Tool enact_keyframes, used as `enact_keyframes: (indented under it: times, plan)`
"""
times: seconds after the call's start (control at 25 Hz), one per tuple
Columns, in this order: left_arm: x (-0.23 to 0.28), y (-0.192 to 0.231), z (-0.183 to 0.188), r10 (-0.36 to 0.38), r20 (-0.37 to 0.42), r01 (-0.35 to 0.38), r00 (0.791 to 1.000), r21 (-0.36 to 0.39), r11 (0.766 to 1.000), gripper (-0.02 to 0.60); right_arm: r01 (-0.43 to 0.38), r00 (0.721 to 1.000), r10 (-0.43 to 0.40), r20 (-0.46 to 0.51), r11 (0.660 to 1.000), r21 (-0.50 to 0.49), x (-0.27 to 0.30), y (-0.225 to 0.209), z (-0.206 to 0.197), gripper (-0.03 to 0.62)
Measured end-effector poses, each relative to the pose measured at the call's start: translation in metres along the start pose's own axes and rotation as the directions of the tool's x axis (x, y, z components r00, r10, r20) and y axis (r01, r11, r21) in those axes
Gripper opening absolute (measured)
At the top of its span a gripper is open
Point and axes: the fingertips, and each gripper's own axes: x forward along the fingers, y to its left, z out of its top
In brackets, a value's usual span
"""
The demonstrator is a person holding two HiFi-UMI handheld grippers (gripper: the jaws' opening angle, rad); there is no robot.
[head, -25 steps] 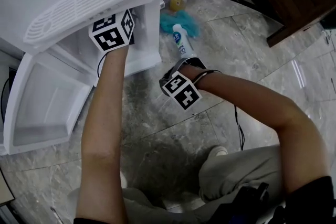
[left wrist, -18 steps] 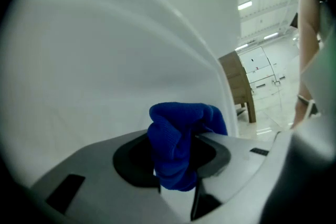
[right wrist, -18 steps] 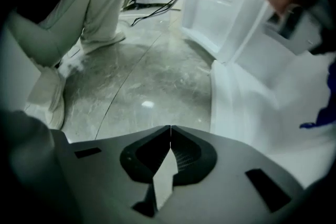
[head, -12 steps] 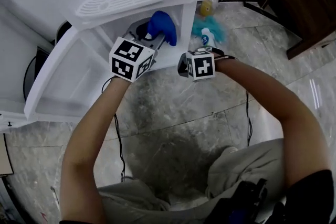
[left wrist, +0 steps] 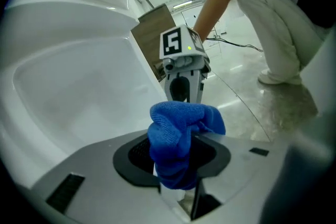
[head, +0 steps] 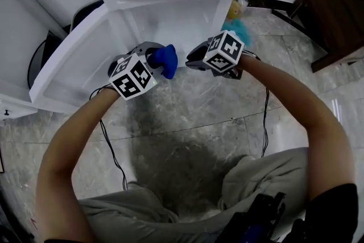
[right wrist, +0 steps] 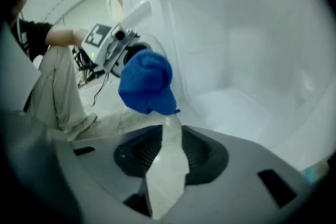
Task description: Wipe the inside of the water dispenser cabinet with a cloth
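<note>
A person crouches before an open white water dispenser cabinet (head: pixel 170 20), its door (head: pixel 65 74) swung out to the left. The left gripper (head: pixel 158 61) has its jaws clamped on a bunched blue cloth (head: pixel 166 60), held just in front of the cabinet opening and not touching its walls. The right gripper (head: pixel 194 58) is just right of the cloth, tips pointing at it, jaws slightly apart with nothing between them.

The cloth looks pinched by one fold only, so pressing it against a wall may drag it free. The grippers are close enough that they may knock together.
</note>
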Motion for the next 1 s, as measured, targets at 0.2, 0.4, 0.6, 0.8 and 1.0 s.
enact_keyframes:
  times: [0.2,0.4,0.6,0.8,1.0]
  plan:
    - [0.001,0.009,-0.01,0.059,-0.08,-0.054,0.995,0.062,0.997,0.138,-0.136,0.967,0.066,0.245,0.95,0.282,-0.015,0.011,0.055,0.272]
    - [0.002,0.013,-0.005,0.108,-0.111,-0.094,0.988,0.125,0.988,0.138,-0.161,0.949,0.044,0.314,0.92,0.357,-0.007,0.014,0.079,0.307]
    - [0.005,0.006,0.005,0.12,-0.103,-0.095,0.987,0.224,0.97,0.138,-0.215,0.936,0.078,0.343,0.898,0.383,-0.003,0.021,0.087,0.307]
    - [0.009,0.001,0.015,0.115,-0.083,-0.094,0.99,0.227,0.969,0.138,-0.224,0.927,0.071,0.368,0.893,0.391,-0.002,0.024,0.096,0.318]
    - [0.008,0.007,0.021,0.118,-0.062,-0.104,0.991,0.194,0.976,0.139,-0.182,0.933,0.032,0.358,0.902,0.392,-0.008,0.016,0.094,0.253]
